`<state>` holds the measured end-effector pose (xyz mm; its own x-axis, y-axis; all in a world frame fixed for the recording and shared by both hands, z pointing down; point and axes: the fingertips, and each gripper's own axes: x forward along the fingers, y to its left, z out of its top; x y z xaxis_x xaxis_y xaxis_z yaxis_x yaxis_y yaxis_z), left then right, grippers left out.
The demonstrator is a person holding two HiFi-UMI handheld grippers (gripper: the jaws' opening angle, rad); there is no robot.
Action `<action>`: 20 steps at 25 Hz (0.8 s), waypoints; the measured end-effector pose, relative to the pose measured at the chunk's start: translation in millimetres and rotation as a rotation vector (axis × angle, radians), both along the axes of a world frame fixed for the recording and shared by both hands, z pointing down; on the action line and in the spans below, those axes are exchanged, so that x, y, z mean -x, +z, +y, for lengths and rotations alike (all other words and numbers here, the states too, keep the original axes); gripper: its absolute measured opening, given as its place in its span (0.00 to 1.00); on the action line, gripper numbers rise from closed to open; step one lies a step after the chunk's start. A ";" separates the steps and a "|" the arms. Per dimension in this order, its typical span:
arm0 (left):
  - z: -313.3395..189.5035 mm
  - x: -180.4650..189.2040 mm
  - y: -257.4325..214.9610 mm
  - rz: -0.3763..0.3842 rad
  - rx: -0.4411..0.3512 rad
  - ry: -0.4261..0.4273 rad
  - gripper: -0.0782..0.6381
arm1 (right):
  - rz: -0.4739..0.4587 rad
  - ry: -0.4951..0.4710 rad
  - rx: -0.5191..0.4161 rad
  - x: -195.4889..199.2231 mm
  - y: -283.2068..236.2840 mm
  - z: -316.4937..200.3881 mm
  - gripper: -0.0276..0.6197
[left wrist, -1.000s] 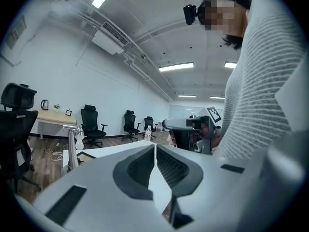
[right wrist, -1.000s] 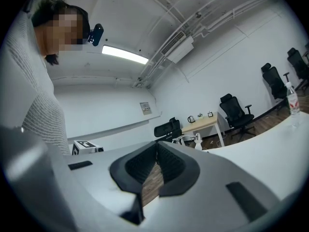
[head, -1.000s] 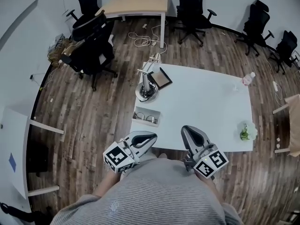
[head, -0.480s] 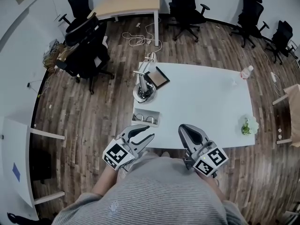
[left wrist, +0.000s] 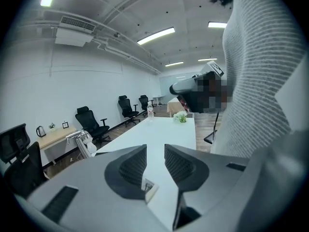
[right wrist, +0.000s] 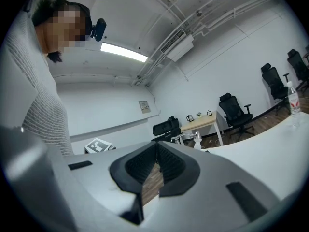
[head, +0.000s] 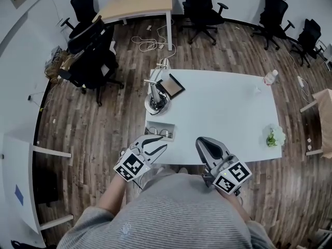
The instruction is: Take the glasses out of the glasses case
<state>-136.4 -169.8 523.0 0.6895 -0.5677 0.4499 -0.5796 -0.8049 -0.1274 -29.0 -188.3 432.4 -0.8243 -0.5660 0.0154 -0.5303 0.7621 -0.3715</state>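
The glasses case (head: pixel 161 131) is a shallow pale open box near the left front corner of the white table (head: pixel 223 113), with dark-framed glasses (head: pixel 157 132) lying in it. My left gripper (head: pixel 157 147) hovers just short of the case, at the table's front edge, with its jaws apart and nothing between them. In the left gripper view the left gripper (left wrist: pixel 155 151) points down the length of the table. My right gripper (head: pixel 206 144) is over the front edge further right. It is shut and empty, as the right gripper view also shows for the right gripper (right wrist: pixel 157 146).
A silver desk lamp (head: pixel 154 98) and a dark-framed tablet (head: pixel 171 86) stand behind the case. A water bottle (head: pixel 270 78) and a small flower pot (head: pixel 273 137) are at the table's right end. Office chairs (head: pixel 91 61) and a wooden desk (head: pixel 137 1) stand on the floor beyond.
My left gripper has moved forward towards the case, and its jaws have parted. The right gripper has hardly moved.
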 end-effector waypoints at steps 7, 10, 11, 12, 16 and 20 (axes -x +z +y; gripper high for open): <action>-4.7 2.5 29.1 -0.131 0.025 0.047 0.27 | 0.002 0.013 0.007 -3.8 1.6 -0.1 0.07; -7.2 4.7 41.8 -0.180 0.042 0.066 0.27 | 0.001 0.018 0.009 -5.3 2.4 1.1 0.07; -8.0 5.2 44.6 -0.190 0.047 0.072 0.27 | 0.001 0.020 0.010 -5.8 2.5 1.4 0.07; -8.6 5.8 47.0 -0.201 0.051 0.078 0.27 | 0.002 0.023 0.011 -6.2 2.5 1.9 0.07; -9.9 6.5 55.2 -0.251 0.056 0.108 0.27 | 0.007 0.029 0.010 -7.9 2.8 4.4 0.07; -12.3 7.0 63.0 -0.294 0.054 0.130 0.27 | 0.010 0.040 0.004 -11.0 2.9 6.4 0.07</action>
